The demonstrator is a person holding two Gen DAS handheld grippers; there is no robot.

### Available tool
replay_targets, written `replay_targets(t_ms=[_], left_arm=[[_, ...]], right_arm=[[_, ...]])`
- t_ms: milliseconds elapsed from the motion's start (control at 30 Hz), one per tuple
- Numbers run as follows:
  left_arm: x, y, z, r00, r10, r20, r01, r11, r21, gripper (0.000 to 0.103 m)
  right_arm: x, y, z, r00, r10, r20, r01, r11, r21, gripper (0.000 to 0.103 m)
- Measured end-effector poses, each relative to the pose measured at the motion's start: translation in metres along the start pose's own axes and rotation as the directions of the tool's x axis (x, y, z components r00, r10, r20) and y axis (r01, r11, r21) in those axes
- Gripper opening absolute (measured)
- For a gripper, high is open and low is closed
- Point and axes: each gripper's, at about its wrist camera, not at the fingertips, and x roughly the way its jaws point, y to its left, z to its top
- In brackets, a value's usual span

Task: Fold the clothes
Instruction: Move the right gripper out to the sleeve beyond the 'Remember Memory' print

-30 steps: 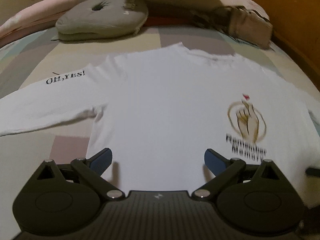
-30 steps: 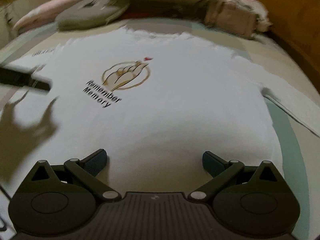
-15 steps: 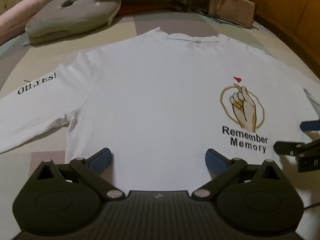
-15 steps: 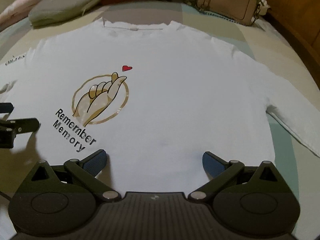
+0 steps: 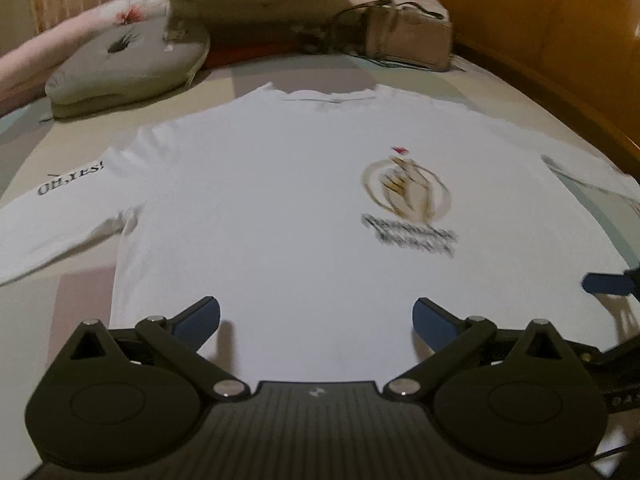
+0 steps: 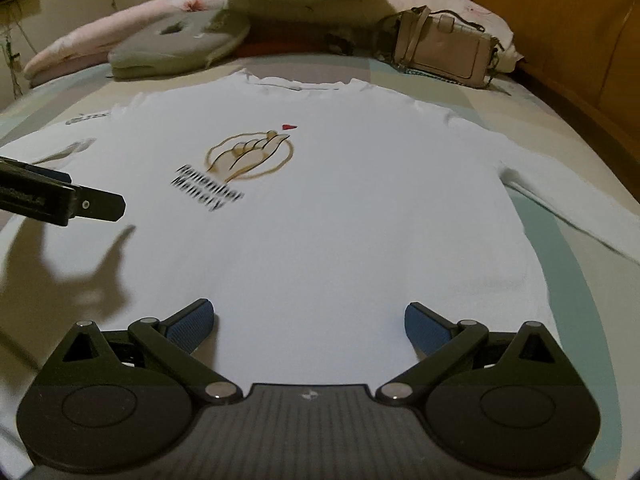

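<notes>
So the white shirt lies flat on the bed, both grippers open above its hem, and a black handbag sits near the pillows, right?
Not quite: the handbag is beige, as the right wrist view shows. The shirt does lie flat, with the left gripper and right gripper open above its hem.

Shirt lettering (image 5: 408, 234) blurred (sleeve ends cropped)

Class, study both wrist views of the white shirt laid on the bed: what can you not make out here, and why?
- Shirt hem: both views, hidden behind the gripper bodies.
- Sleeve ends: left view cuts one off at the left edge; right view cuts the other at the right edge.
- Chest lettering: left view, motion-blurred, unreadable.
- Sleeve print: right view, too small and blurred.
- Handbag: left view, blurred.
</notes>
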Motion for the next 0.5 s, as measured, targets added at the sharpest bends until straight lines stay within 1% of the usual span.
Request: replay_targets(t_ms=[67, 133, 267, 333, 400, 500], left_arm=[[-0.017, -0.008, -0.012, 1.0, 0.007, -0.01, -0.008, 1.0, -0.016, 0.102], [-0.034, -0.018, -0.02, 1.0, 0.025, -0.006, -0.025, 0.999, -0.028, 0.102], [-0.054, -0.034, -0.015, 1.0, 0.026, 0.01, -0.026, 0.999, 0.026, 0.102], [-0.054, -0.035, -0.007, 0.999, 0.022, 0.033, -0.023, 0.999, 0.034, 0.102], [-0.047, -0.033, 0.001, 0.998, 0.002, 0.07, -0.004, 1.0, 0.029, 0.102], [-0.027, -0.032, 0.013, 0.995, -0.018, 0.1, 0.015, 1.0, 0.028, 0.102]], right_arm=[[-0.008, 0.003, -0.006, 1.0, 0.01, -0.015, -0.01, 1.0, 0.004, 0.103], [-0.006, 0.005, -0.008, 0.999, 0.014, -0.029, -0.013, 0.999, 0.034, 0.103], [-0.009, 0.007, -0.02, 0.999, -0.011, 0.038, 0.009, 0.998, 0.069, 0.103], [-0.013, 0.008, -0.025, 0.998, -0.022, 0.06, 0.018, 0.997, 0.07, 0.103], [-0.013, 0.009, -0.027, 0.997, -0.029, 0.071, 0.024, 0.997, 0.068, 0.103], [-0.014, 0.01, -0.03, 0.996, -0.033, 0.089, 0.027, 0.997, 0.068, 0.103]])
